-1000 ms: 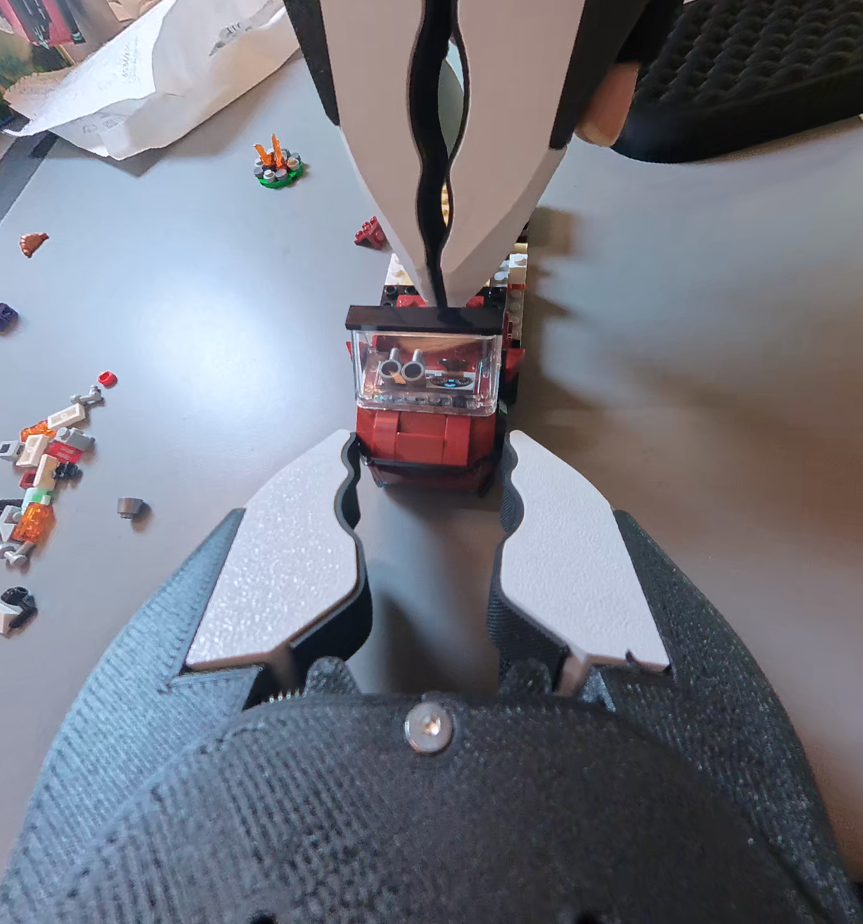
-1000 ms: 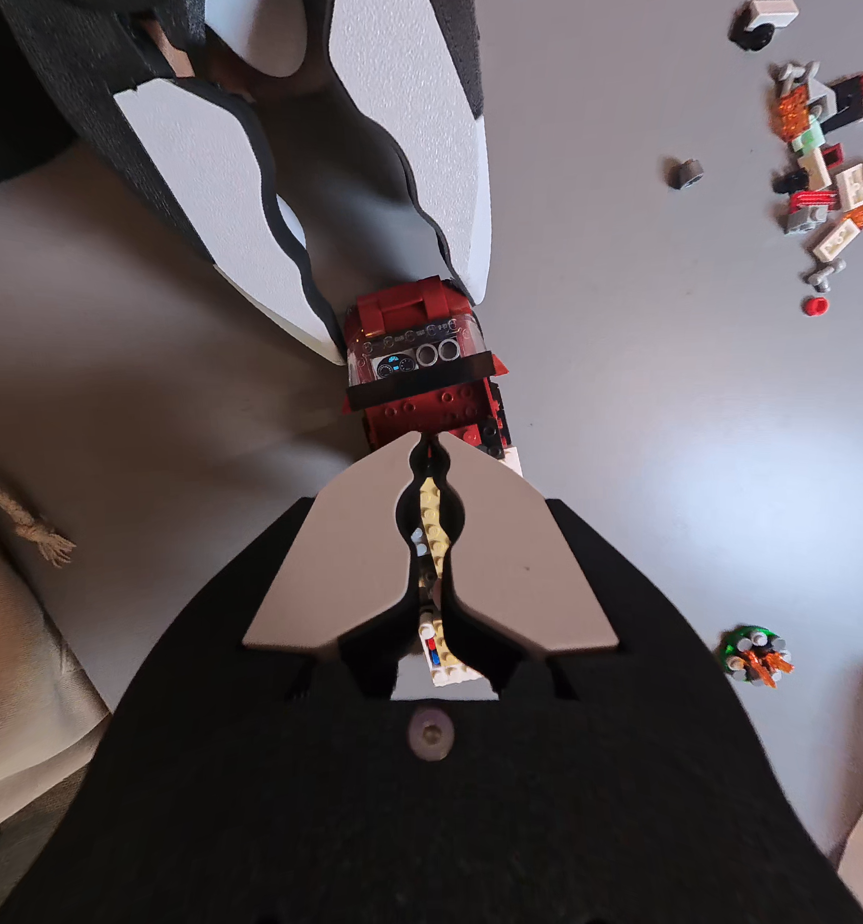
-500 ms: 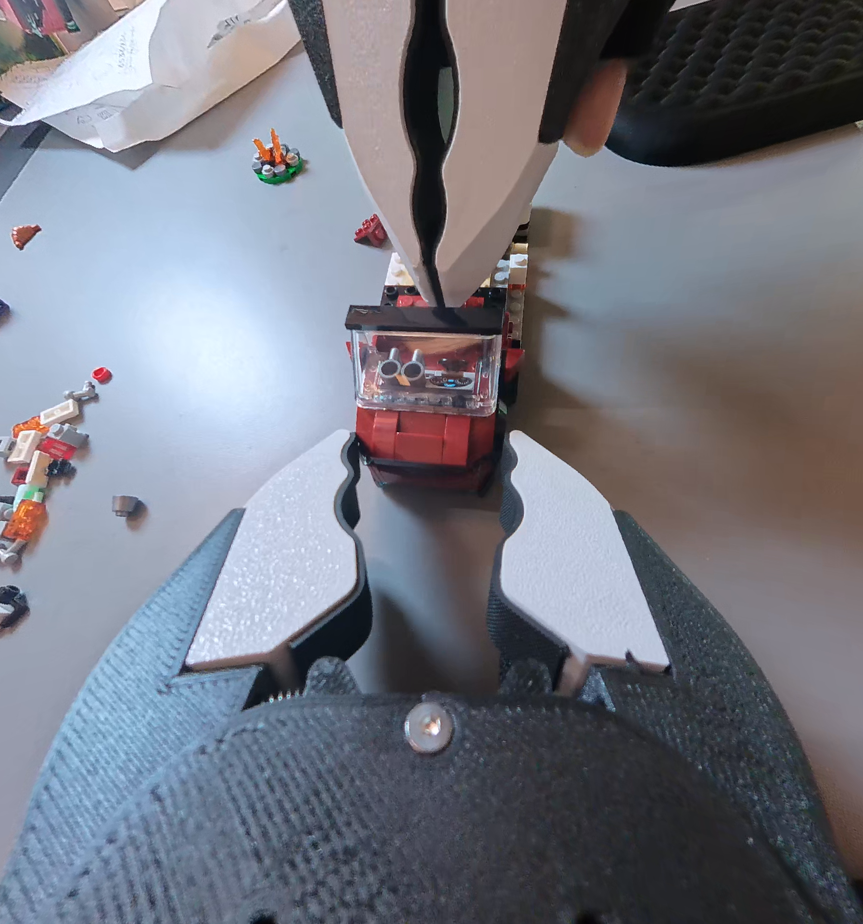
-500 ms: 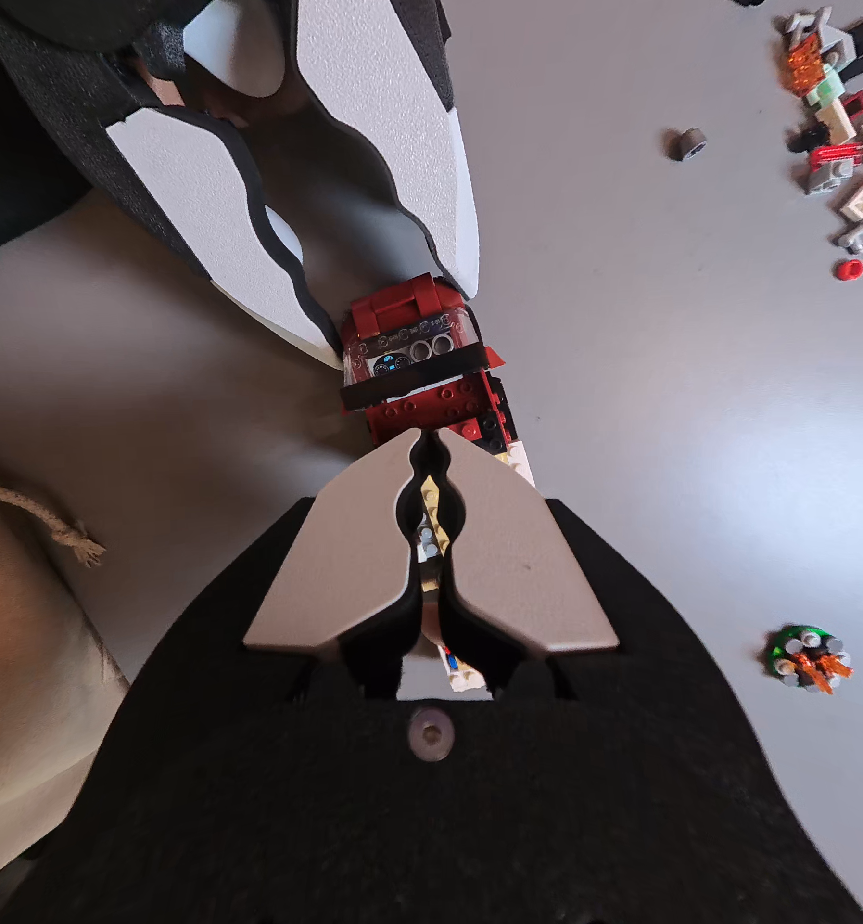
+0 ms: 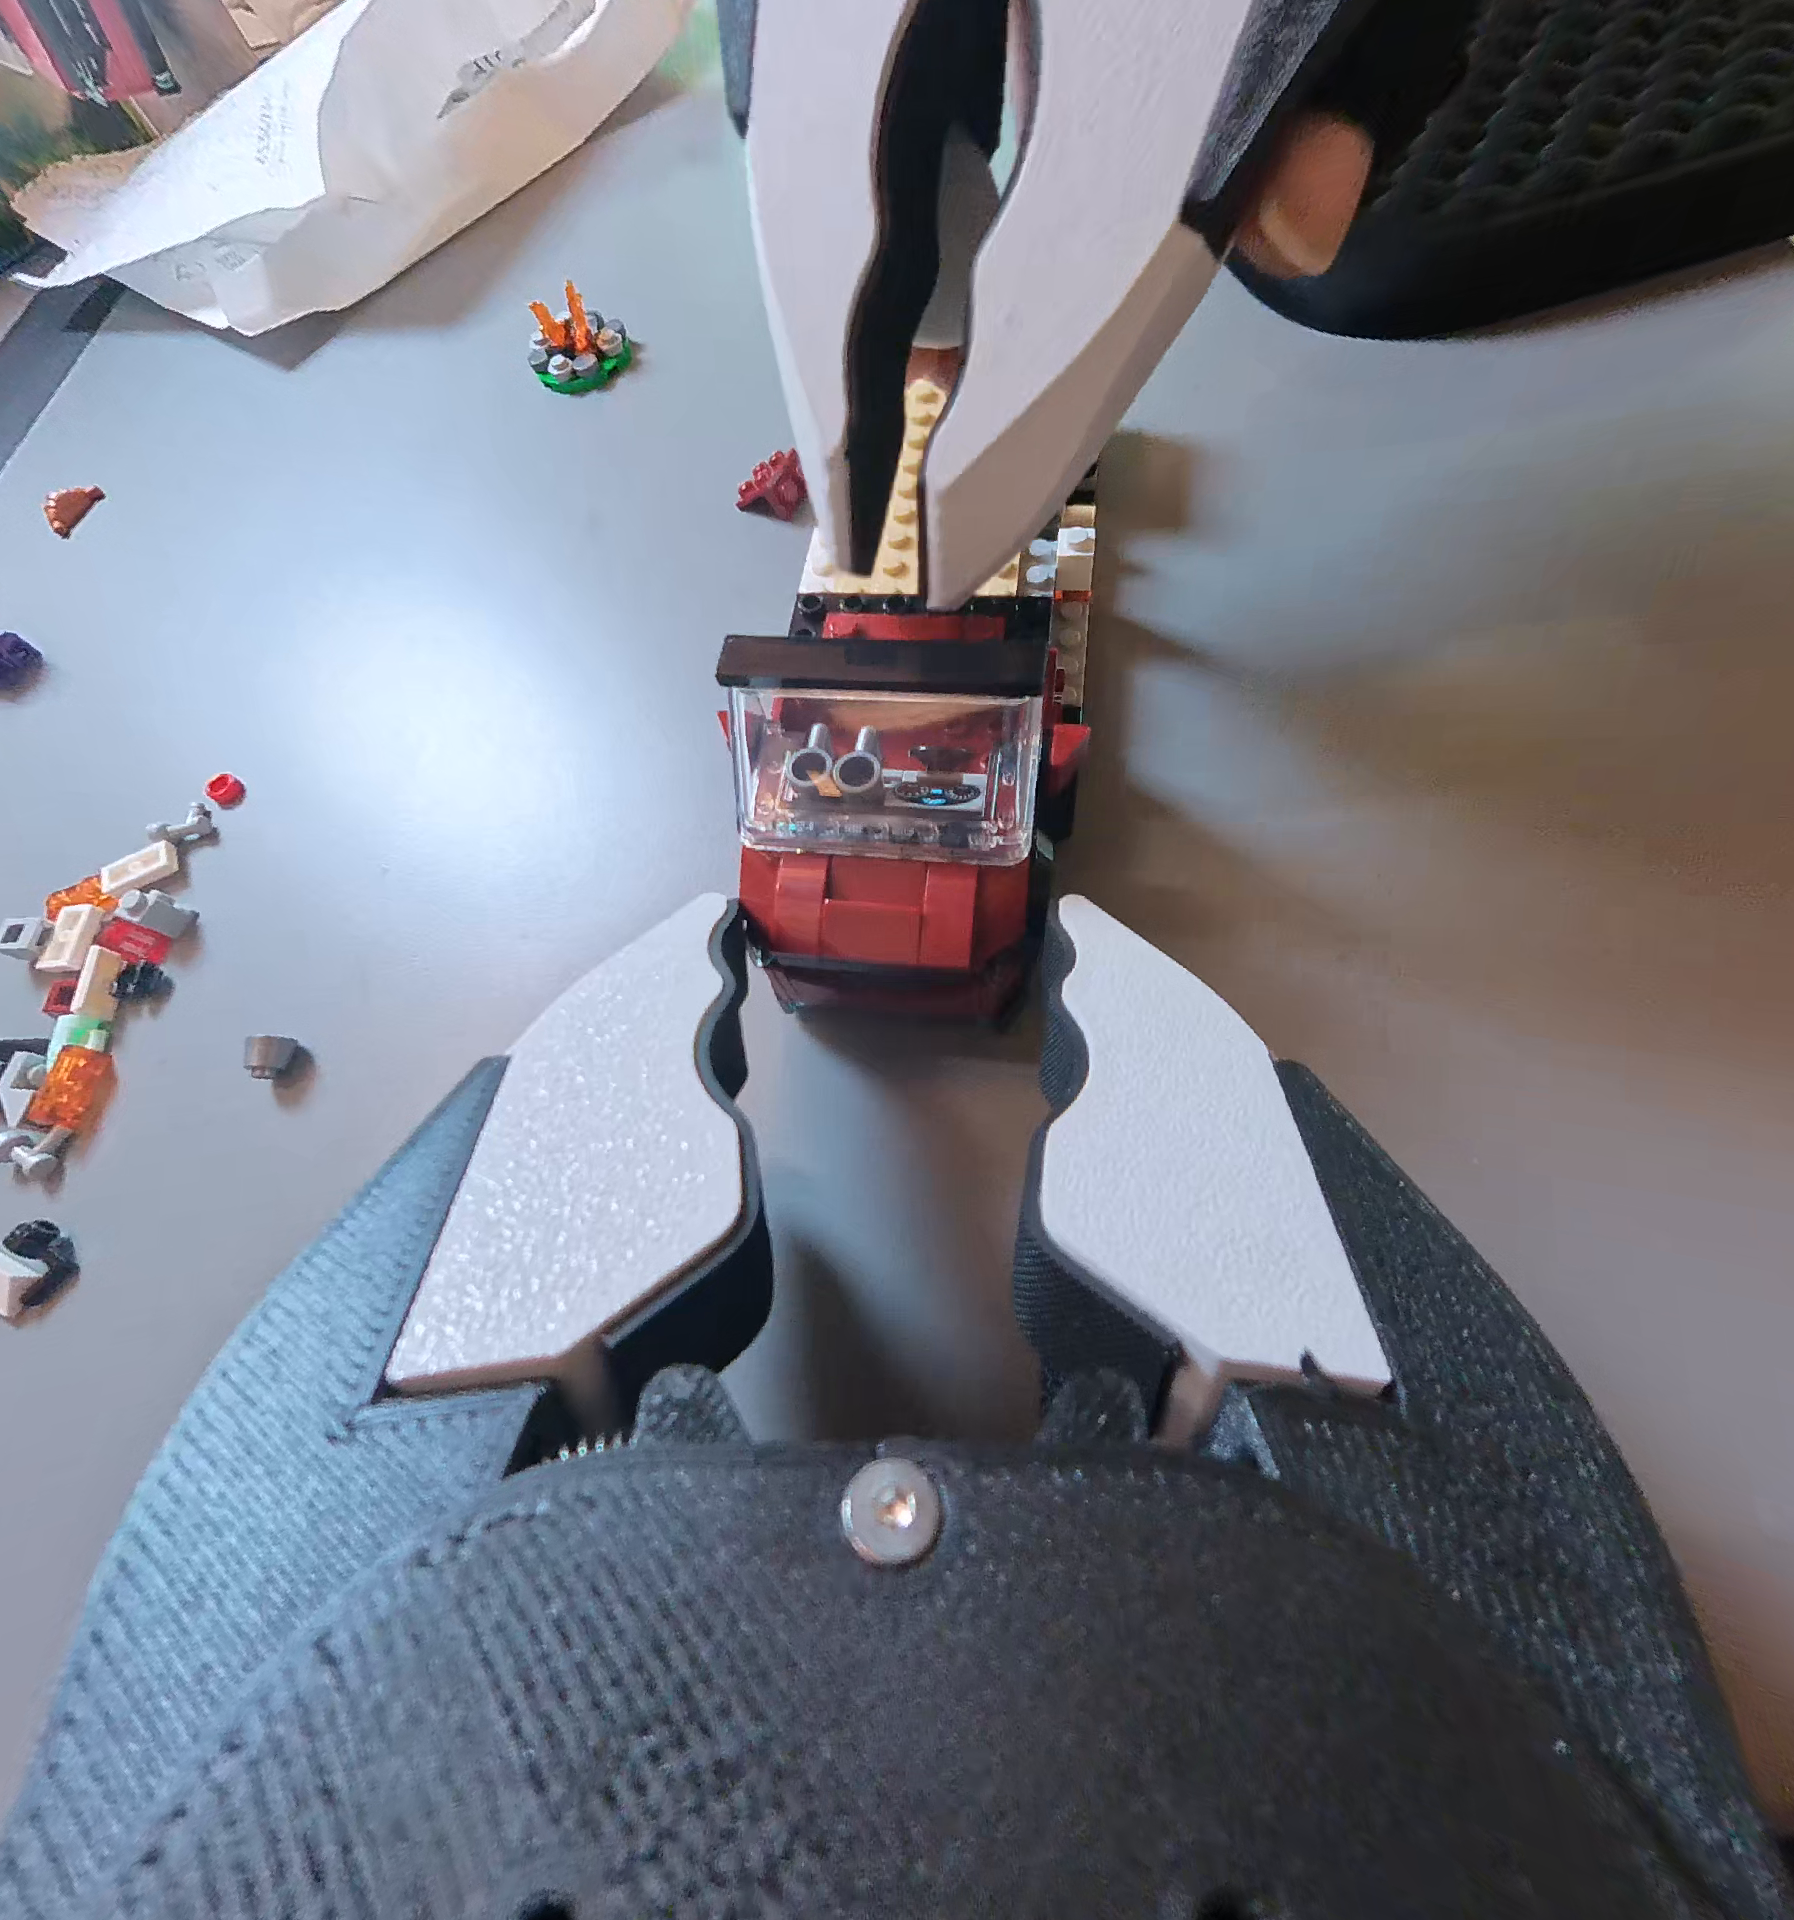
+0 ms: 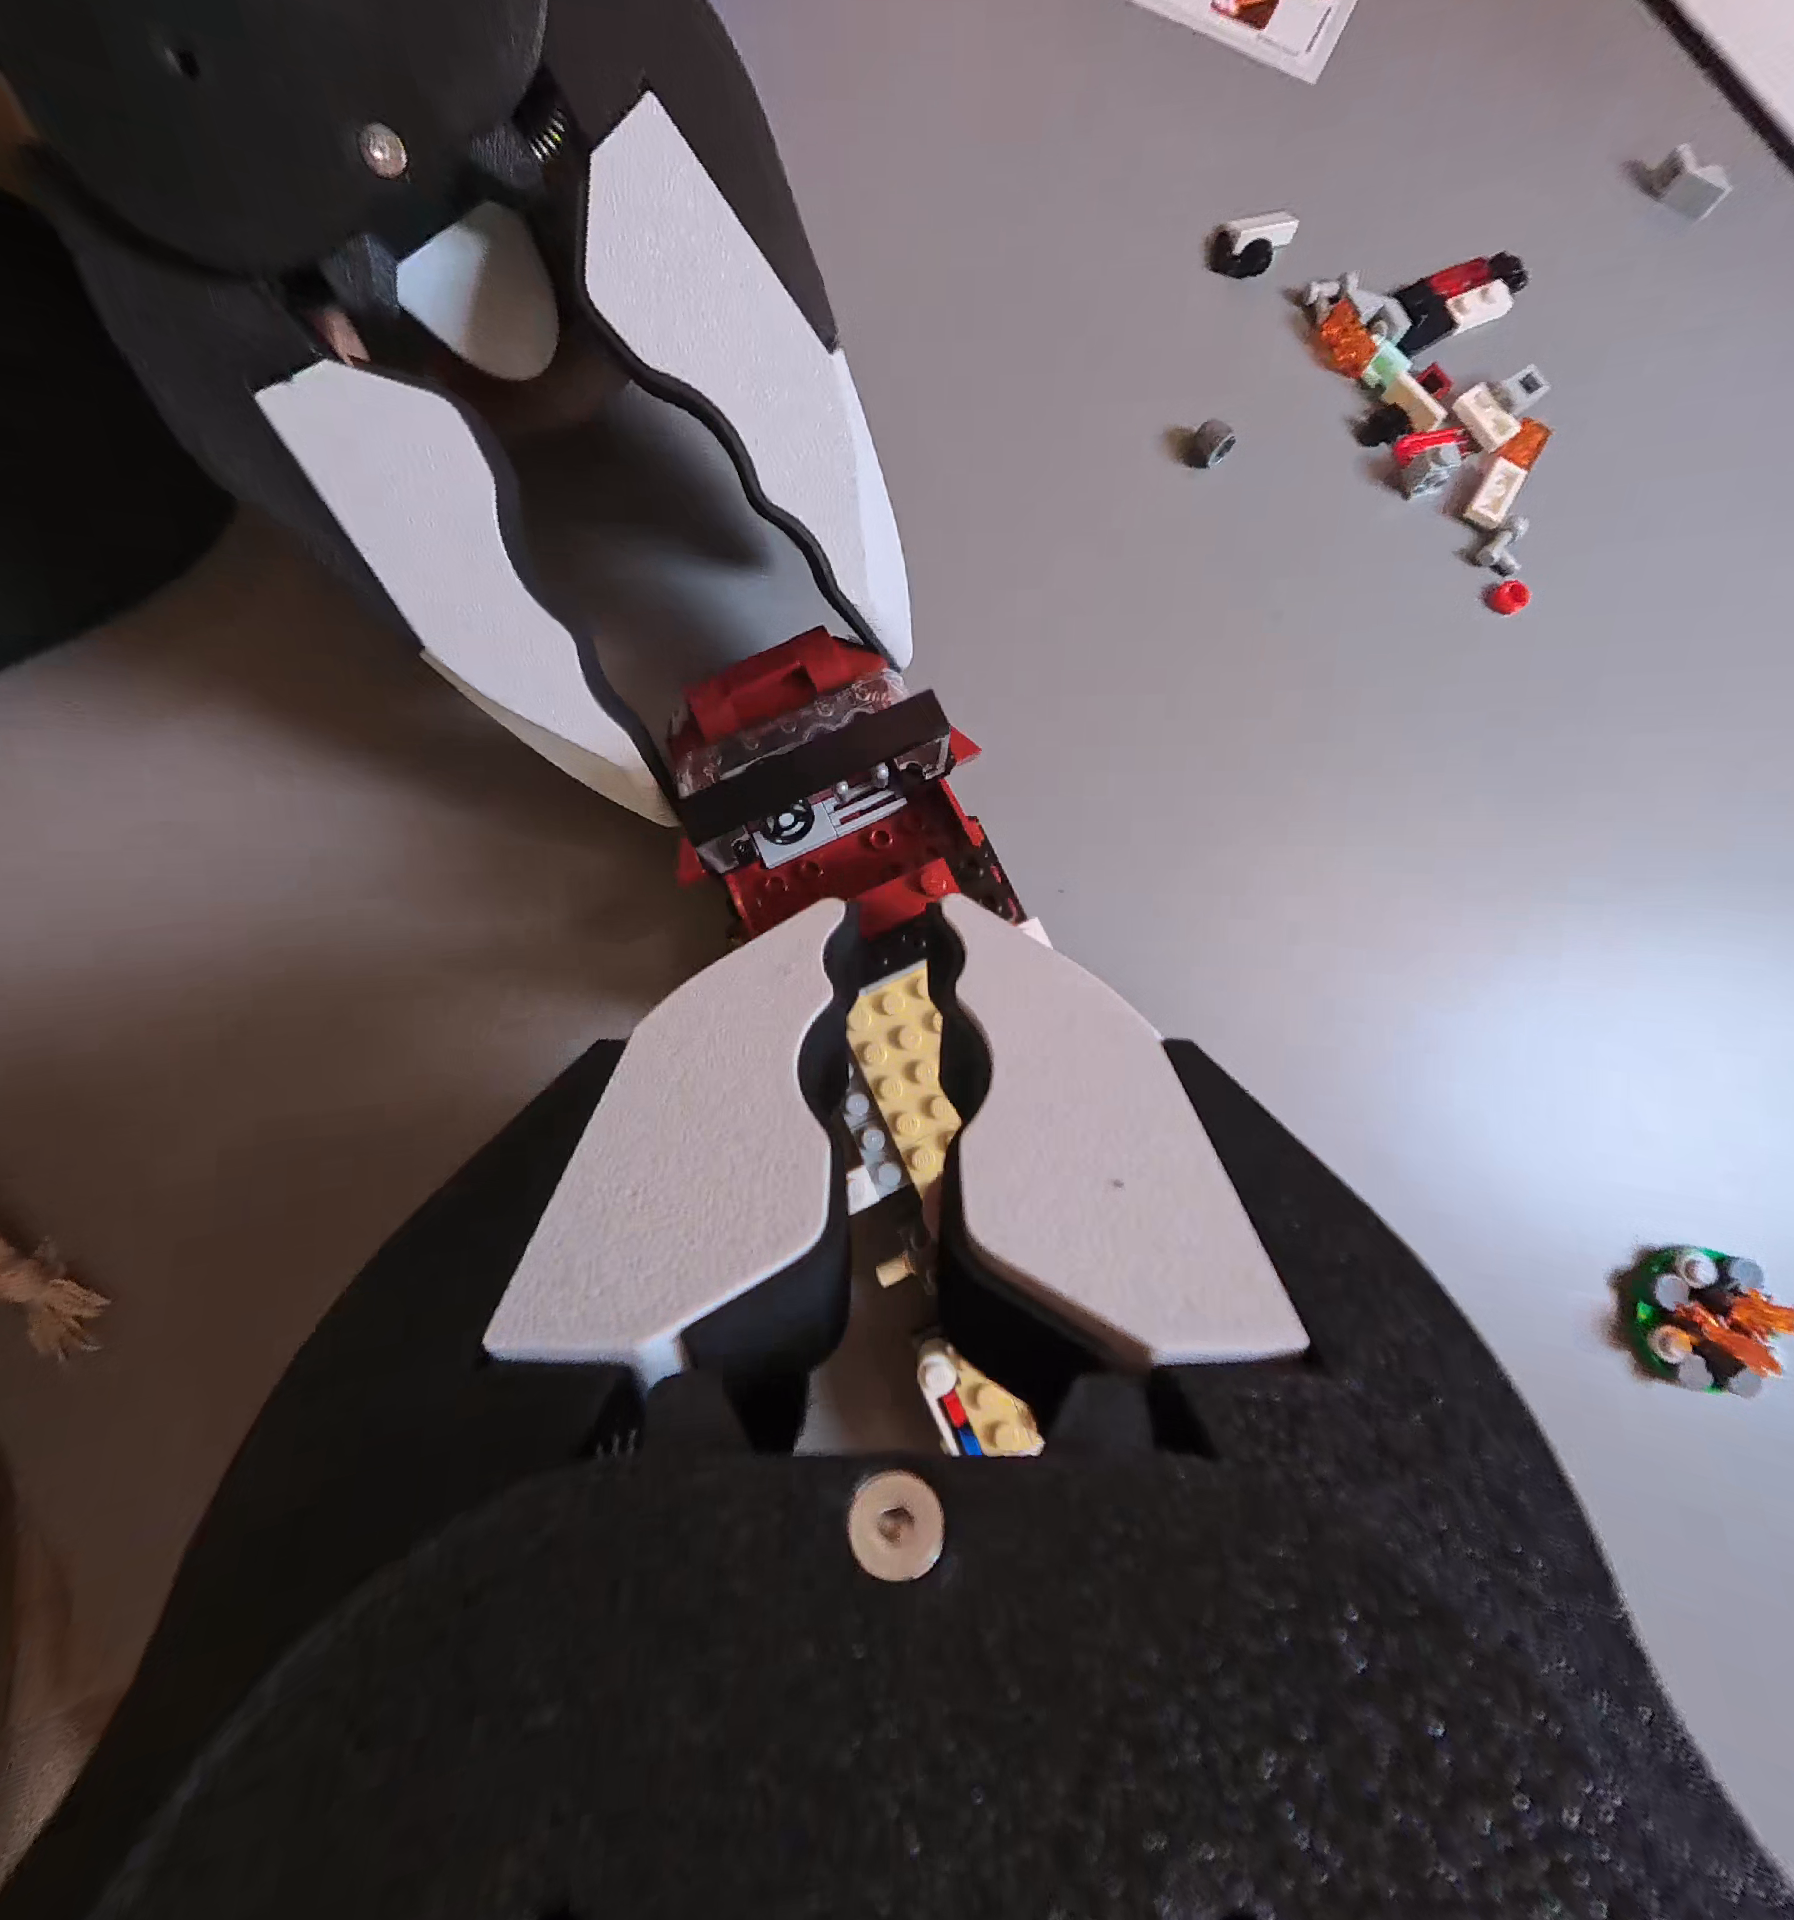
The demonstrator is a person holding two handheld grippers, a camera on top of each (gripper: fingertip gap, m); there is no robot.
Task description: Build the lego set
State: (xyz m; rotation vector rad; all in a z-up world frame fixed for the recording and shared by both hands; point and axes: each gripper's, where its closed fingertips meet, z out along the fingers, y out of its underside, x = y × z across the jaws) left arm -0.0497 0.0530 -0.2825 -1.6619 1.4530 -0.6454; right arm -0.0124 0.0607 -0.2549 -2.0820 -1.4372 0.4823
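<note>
A dark red brick car (image 5: 872,914) with a clear windscreen (image 5: 882,779) and a tan studded deck (image 6: 903,1070) stands on the grey table (image 5: 457,623). My left gripper (image 5: 893,920) is shut on the car's front end, one pad against each side. The right wrist view shows the same grip (image 6: 773,727). My right gripper (image 6: 893,920) hovers over the car's deck behind the windscreen. Its fingers are slightly apart with nothing between them. In the left wrist view it (image 5: 888,577) points down at the tan plate.
A pile of small loose bricks (image 5: 72,987) lies to the left, also seen in the right wrist view (image 6: 1433,405). A green round piece with orange flames (image 5: 576,348), a small dark red brick (image 5: 773,488), a grey cone (image 5: 269,1055) and a white paper bag (image 5: 353,156) lie around. My hands' fingertips stand some 6 cm from each other.
My right gripper was shut with its tips on the black strip above the windscreen. It has drawn back over the tan deck and opened a little. The left grip has not changed.
</note>
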